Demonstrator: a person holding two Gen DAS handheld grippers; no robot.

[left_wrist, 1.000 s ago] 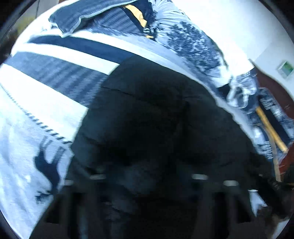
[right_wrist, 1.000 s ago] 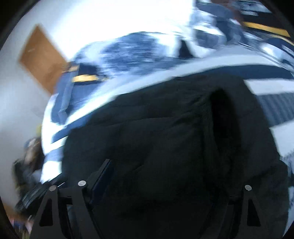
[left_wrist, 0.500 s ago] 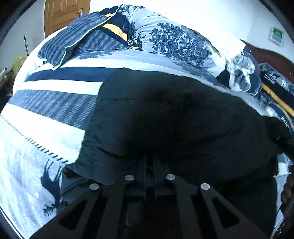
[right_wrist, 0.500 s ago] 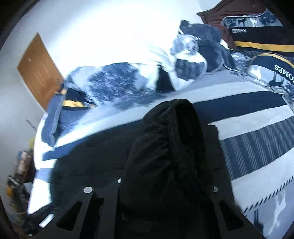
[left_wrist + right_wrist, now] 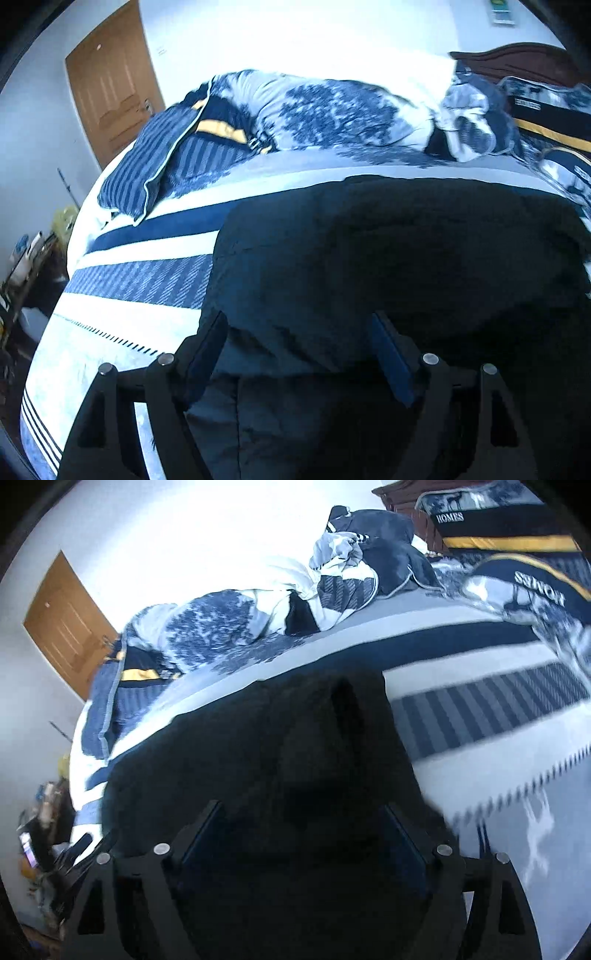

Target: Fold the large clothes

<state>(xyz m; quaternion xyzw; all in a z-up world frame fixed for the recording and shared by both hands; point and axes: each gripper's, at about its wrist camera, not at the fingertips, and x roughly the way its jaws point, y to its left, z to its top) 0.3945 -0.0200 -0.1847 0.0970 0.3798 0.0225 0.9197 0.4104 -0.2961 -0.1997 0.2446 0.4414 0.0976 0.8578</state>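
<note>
Left wrist view: coat (image 5: 388, 258) lies spread dark on the bed (image 5: 147, 280), its near hem doubled over toward the camera, probably so the bulk can be halved on a flat, soft surface. Left gripper (image 5: 299, 347) sits low over that near edge, fingers (image 5: 207, 347) spread wide with cloth between them but not pinched; pointing forward and slightly down along the coat. Quilt (image 5: 332, 118) and pillow (image 5: 159, 177) are piled at the far side, well apart from the coat, which leaves the striped middle free for folding. Right wrist view: a raised hump of the coat (image 5: 314, 746) fills the centre, reaching toward the far stripes. Right gripper (image 5: 299, 830) has its fingers (image 5: 402, 838) apart, fabric lying loosely between them, no clamp visible. Pose is tilted, aimed across the bed toward the door (image 5: 62, 627). Judgement: both sides look poised to retake the edge.
</note>
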